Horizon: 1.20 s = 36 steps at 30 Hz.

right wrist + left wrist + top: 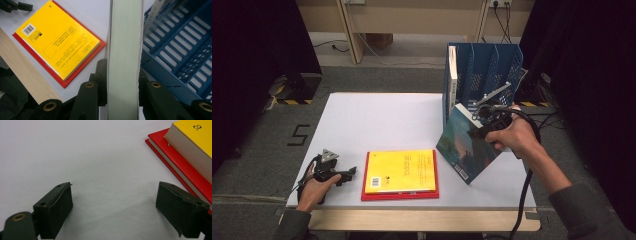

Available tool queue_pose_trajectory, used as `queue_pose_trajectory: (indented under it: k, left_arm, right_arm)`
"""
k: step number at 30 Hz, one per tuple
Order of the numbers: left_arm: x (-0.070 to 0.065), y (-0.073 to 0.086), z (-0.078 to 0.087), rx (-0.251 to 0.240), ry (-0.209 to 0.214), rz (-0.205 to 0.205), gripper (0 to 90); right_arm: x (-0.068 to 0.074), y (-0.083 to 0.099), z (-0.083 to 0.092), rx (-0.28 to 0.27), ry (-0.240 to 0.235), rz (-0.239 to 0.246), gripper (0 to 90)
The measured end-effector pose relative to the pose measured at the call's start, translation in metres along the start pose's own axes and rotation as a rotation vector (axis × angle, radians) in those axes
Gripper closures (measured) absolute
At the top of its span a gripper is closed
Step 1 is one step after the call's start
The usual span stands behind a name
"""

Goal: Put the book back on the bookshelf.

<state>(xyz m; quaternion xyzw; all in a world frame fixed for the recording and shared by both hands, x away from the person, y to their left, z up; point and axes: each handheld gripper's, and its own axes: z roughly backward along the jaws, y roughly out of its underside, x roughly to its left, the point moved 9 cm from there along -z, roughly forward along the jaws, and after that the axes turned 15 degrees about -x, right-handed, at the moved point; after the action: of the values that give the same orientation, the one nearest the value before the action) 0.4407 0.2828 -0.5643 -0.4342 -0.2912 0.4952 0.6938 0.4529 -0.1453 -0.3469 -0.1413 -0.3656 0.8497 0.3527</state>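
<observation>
My right gripper is shut on a teal-covered book, which it holds tilted with one corner low over the white table, just in front of the blue file rack. In the right gripper view both jaws press the book's pale page block at my right gripper. A yellow book lies flat on a red book near the front edge. My left gripper rests on the table left of that stack, open and holding nothing.
A white book stands upright in the rack's leftmost slot. The rack is close on the held book's right. The stack's red book and yellow book lie just right of my left jaws. The table's wooden front lip borders the stack.
</observation>
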Motion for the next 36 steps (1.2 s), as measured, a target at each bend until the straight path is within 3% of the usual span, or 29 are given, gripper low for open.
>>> queue_pose_trajectory:
  k: [3, 8, 10, 13, 21, 32, 36]
  left_arm:
    - [0.0, 0.0, 0.0, 0.001, 0.0, -0.001, 12.3]
    - [0.0, 0.0, 0.0, -0.002, -0.001, 0.0, 11.8]
    - [0.0, 0.0, 0.0, -0.003, 0.0, -0.001, 11.8]
    - [0.0, 0.0, -0.001, -0.002, 0.0, -0.002, 11.6]
    - [0.0, 0.0, -0.001, -0.003, 0.0, -0.002, 11.4]
    - [0.0, 0.0, -0.001, -0.004, 0.0, -0.003, 11.3]
    - [0.0, 0.0, -0.001, -0.004, 0.0, -0.003, 11.2]
  right_arm:
    - [-0.001, 0.004, 0.002, 0.005, -0.001, -0.007, 73.7]
    - [0.0, 0.004, -0.011, -0.011, -0.008, -0.028, 73.0]
    - [-0.001, 0.002, -0.014, 0.006, -0.005, -0.019, 72.7]
    - [-0.001, 0.003, -0.014, 0.002, -0.007, -0.072, 71.8]
    - [-0.001, 0.001, -0.019, 0.007, -0.021, -0.151, 68.3]
    - [-0.003, 0.003, -0.026, 0.062, -0.018, -0.144, 66.7]
    - [-0.003, 0.005, -0.026, 0.076, -0.029, -0.107, 71.6]
